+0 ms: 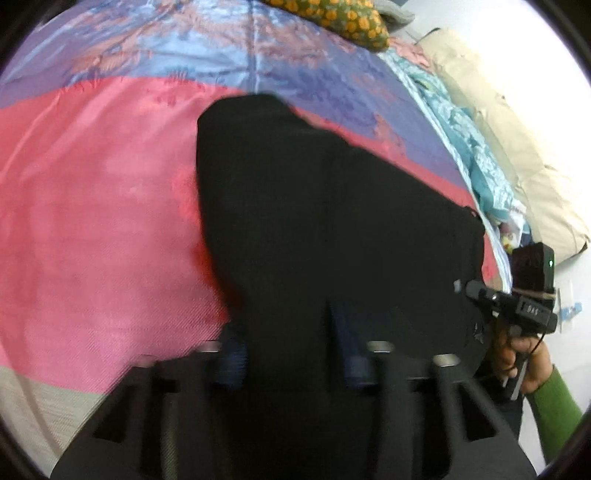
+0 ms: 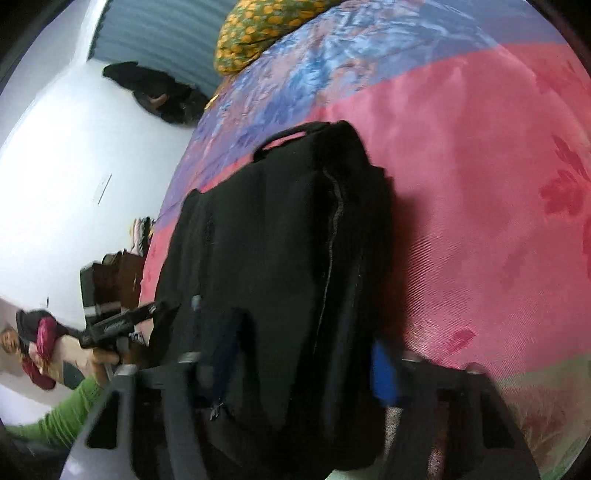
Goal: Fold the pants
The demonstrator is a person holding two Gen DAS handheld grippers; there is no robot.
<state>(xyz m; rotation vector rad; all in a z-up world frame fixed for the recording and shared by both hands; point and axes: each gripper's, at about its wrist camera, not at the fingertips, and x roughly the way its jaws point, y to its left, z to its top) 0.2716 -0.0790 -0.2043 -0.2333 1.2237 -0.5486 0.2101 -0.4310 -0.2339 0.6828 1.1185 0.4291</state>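
A: While the black pants [image 1: 295, 206] lie bunched on the pink and blue satin bedspread [image 1: 92, 221], running from my near edge up toward twelve o'clock, I have the left gripper [image 1: 291, 354] partly closed with dark cloth filling the gap between its blue pads. I judge it is pinching the near edge, though blur keeps me from swearing the pads press.

B: And your other side?

A: The right gripper [image 2: 299, 365] sits at about half its spread, astride a thick fold of the pants [image 2: 280, 236] where a pale seam runs toward twelve. The left pad is buried in cloth; the right blue pad [image 2: 384, 373] shows at four o'clock, and I cannot tell whether it bears on the fabric.

B: So how would you handle the fold?

A: I'd confirm both pinches catch every layer, then lift the two corners together, level, and carry them toward twelve without letting the satin drag underneath.

B: Anything nearby?

A: A pineapple-print pillow [image 2: 266, 26] at twelve, well apart. From the left view, the hand [image 1: 524, 362] in the green sleeve at four o'clock is just beside the pants.
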